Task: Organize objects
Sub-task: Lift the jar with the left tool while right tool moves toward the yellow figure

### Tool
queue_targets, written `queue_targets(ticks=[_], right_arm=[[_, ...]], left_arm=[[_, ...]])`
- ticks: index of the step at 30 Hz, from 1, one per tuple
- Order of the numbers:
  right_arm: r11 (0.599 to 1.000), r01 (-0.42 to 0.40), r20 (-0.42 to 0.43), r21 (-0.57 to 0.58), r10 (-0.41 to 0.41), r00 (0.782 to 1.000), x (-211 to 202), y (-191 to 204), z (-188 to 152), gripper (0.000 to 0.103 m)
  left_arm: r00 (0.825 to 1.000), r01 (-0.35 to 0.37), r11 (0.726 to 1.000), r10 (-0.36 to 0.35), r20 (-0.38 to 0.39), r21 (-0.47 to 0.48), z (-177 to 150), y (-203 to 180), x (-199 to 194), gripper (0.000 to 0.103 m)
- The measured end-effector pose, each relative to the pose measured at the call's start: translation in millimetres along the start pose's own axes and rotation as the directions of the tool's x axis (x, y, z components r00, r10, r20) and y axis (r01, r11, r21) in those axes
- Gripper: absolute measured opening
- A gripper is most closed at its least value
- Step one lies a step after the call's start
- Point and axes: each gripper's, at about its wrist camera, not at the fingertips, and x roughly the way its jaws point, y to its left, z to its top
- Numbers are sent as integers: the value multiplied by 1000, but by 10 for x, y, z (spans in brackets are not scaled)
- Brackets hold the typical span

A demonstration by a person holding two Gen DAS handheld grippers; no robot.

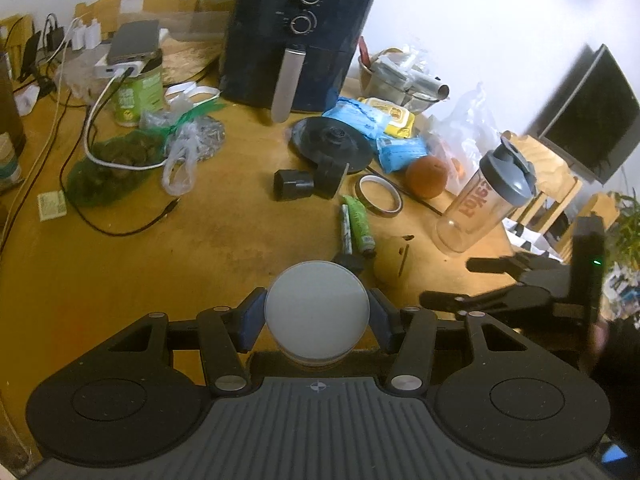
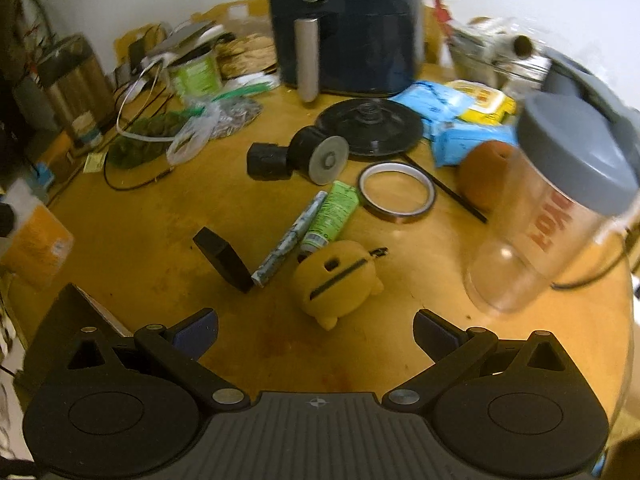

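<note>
Left wrist view: left gripper [image 1: 316, 316] clenched around a white round-lidded jar [image 1: 316, 306], held above the near edge of the wooden table [image 1: 120, 264]. Right wrist view: right gripper [image 2: 316, 334] spread wide, nothing between its fingers; yellow pouch [image 2: 336, 284] just beyond, clear shaker bottle [image 2: 560, 216] far right.

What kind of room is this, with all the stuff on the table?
Probably a home kitchen or dining corner that doubles as a work desk: an air fryer stands by the wall, a shaker bottle and an orange sit on the wooden table, beside chargers.
</note>
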Motion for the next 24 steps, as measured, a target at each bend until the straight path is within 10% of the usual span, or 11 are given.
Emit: queue_targets(ticks=[24], right_arm=[[955,49,-84,-293,-76,994,873,-5,341,100]], left_arm=[[996,-84,983,88,16,-165,-242,283,-223,53]])
